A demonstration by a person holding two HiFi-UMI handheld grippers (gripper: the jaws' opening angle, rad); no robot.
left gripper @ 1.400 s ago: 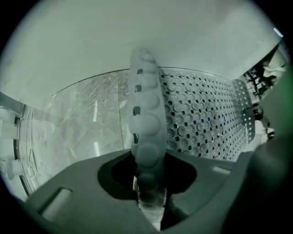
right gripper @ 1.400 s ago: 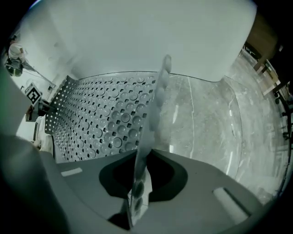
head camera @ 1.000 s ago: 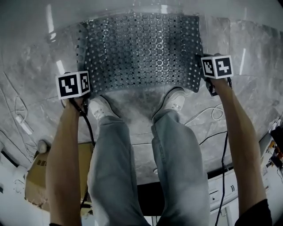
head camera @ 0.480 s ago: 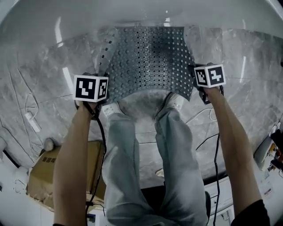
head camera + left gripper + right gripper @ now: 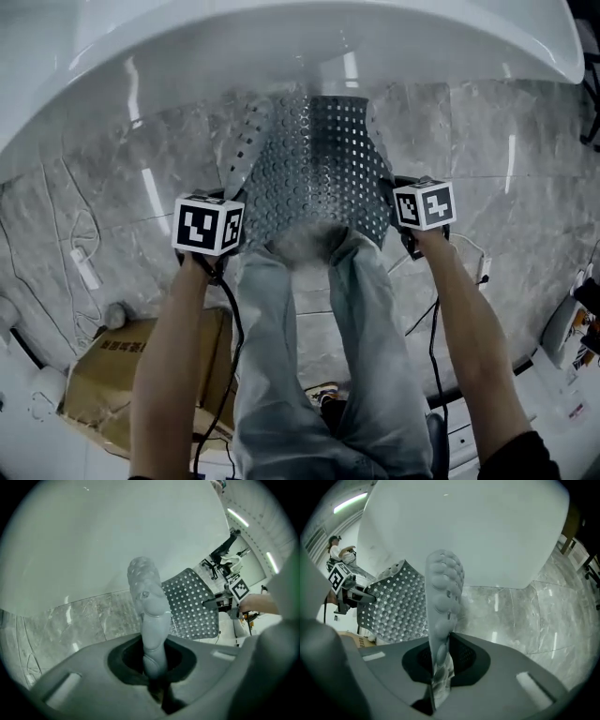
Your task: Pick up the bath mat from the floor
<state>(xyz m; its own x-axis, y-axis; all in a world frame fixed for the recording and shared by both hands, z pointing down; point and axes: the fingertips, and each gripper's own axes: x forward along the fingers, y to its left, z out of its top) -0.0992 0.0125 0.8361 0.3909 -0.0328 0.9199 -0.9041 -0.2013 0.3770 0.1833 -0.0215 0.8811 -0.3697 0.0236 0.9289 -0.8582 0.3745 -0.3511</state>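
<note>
- Left tool (image 5: 153, 665) is clamped shut on 1 near corner of the bath mat (image 5: 317, 164), whose edge stands bunched between the jaws.
- Right tool (image 5: 440, 667) grips the other near corner the same way, with a knobbly strip of mat rising out of its closed jaws.
- Between the 2 tools the mat hangs as a sagging grey sheet full of round holes. Its near edge is raised in front of the person's knees and its left side curls over. Whether its far end touches the ground cannot be told.
- The floor (image 5: 525, 178) is glossy grey marble-look tile that mirrors strip lights.
- A white bathtub (image 5: 281, 42) fills the top of the head view, its curved rim just beyond the mat.
- The person's legs (image 5: 281, 356), in pale jeans, stand between the 2 arms right behind the mat's near edge and hide the tiles below.
- A cardboard box (image 5: 98, 375) lies at the left, beside the left leg, and a black cable (image 5: 230, 319) from the left tool drops past it.
- A small white plug block (image 5: 86, 270) with its lead lies on the tiles further left.
- More leads (image 5: 427, 319) trail across the tiles by the right arm.
</note>
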